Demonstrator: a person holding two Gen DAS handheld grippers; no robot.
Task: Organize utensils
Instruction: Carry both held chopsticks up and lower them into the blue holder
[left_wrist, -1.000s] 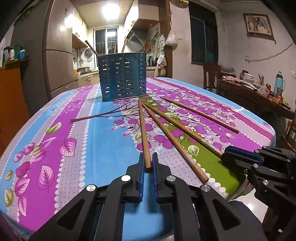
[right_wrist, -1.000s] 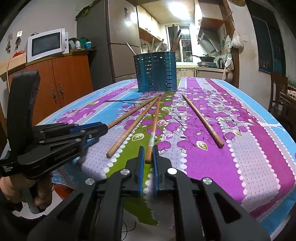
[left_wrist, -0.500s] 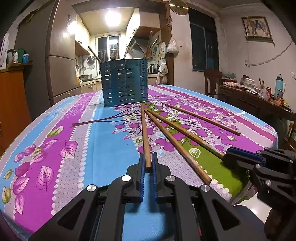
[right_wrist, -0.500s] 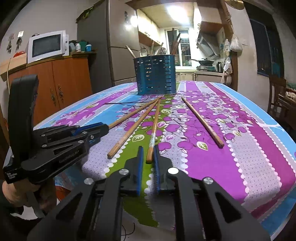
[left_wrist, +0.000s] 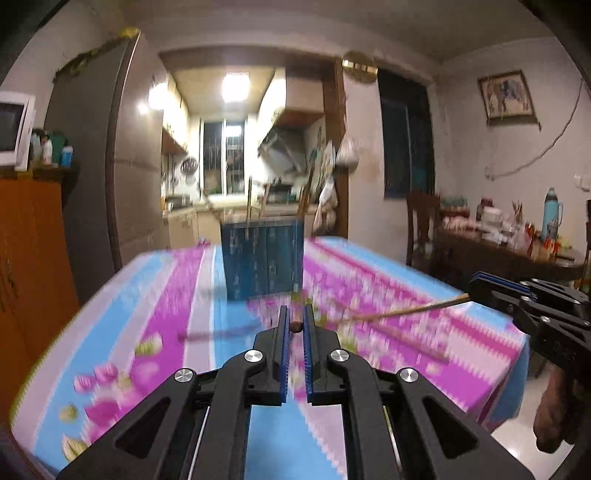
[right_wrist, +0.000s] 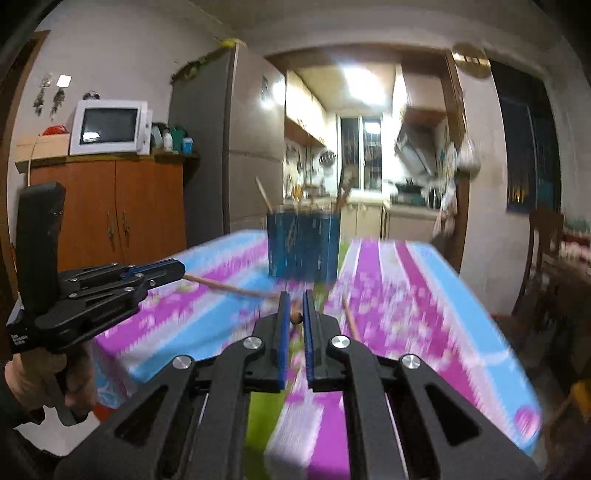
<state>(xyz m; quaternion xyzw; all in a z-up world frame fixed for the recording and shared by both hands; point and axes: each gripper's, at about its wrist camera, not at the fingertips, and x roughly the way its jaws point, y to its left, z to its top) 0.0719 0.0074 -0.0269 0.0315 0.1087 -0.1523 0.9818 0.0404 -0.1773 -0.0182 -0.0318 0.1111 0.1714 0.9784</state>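
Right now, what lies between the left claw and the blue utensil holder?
Only blurred floral tablecloth in the left wrist view; the left claw pinches a chopstick end-on toward the blue utensil holder.

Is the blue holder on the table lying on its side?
No, the blue holder stands upright on the table, with sticks poking out of its top.
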